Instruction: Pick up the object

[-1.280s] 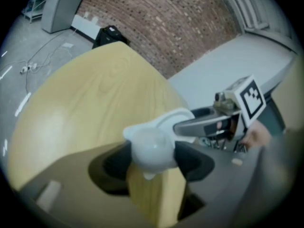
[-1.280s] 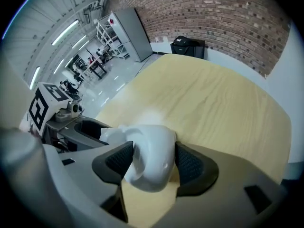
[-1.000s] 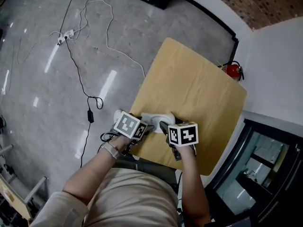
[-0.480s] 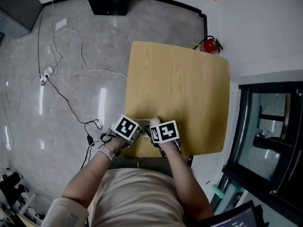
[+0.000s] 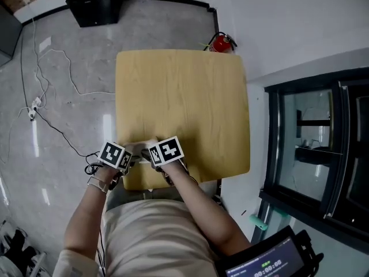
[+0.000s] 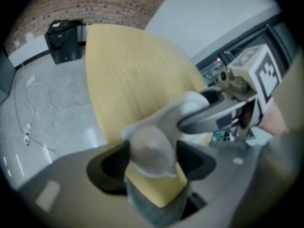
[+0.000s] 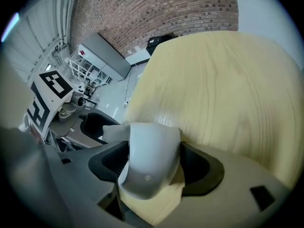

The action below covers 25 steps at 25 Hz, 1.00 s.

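A white soft object (image 5: 142, 148) lies at the near edge of the yellow wooden table (image 5: 184, 97). Both grippers sit at it, side by side. One rounded end of the object (image 6: 151, 144) fills the gap between the jaws of my left gripper (image 6: 152, 158), which stand wide. Its other end (image 7: 151, 148) lies between the jaws of my right gripper (image 7: 153, 161), and those jaws are opening. The object rests on the table top (image 7: 223, 80). In the head view the left gripper (image 5: 131, 154) and right gripper (image 5: 151, 153) almost touch.
A red fire extinguisher (image 5: 218, 41) stands by the wall beyond the table's far corner. A black box (image 5: 95, 3) and loose cables (image 5: 52, 97) lie on the grey floor to the left. Dark glass panels (image 5: 311, 137) line the right side.
The head view has swung, so the table now sits squarer and further left. Both grippers have stayed at the white object and drawn closer together.
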Tool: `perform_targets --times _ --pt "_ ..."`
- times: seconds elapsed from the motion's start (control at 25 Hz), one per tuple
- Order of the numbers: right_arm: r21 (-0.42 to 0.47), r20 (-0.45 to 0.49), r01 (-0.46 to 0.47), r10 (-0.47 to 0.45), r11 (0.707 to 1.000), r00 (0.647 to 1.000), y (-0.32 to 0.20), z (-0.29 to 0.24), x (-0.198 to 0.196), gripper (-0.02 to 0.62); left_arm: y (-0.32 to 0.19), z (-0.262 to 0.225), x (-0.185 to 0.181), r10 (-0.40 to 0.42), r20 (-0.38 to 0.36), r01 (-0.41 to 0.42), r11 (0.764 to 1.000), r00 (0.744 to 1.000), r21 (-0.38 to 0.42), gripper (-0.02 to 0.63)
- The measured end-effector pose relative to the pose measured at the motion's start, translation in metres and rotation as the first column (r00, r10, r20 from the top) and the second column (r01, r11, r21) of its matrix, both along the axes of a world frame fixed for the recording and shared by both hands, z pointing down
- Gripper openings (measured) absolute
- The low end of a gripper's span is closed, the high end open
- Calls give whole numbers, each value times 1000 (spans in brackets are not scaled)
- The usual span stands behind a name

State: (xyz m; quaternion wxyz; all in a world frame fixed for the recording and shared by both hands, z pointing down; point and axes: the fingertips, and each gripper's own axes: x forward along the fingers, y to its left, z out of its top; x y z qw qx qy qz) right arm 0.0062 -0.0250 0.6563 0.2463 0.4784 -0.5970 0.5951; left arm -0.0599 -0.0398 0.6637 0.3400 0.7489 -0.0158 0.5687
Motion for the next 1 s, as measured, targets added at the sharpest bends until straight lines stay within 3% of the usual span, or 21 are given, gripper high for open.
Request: perform_targets --times 0.2,0.6,0.88,1.0 --pt "9 5 -4 4 1000 1000 2 -1 5 322 2 0 4 3 20 -2 1000 1000 -11 310" --pt "68 2 -27 27 997 1000 3 -2 2 324 1 0 2 -20 -8 20 1000 1000 14 307" --pt "112 -21 -53 56 992 998 5 -8 12 322 2 -12 11 -97 -103 103 993 990 57 302" --pt "156 -69 -21 33 987 997 3 -19 15 322 0 -16 13 -97 -119 111 986 988 123 302"
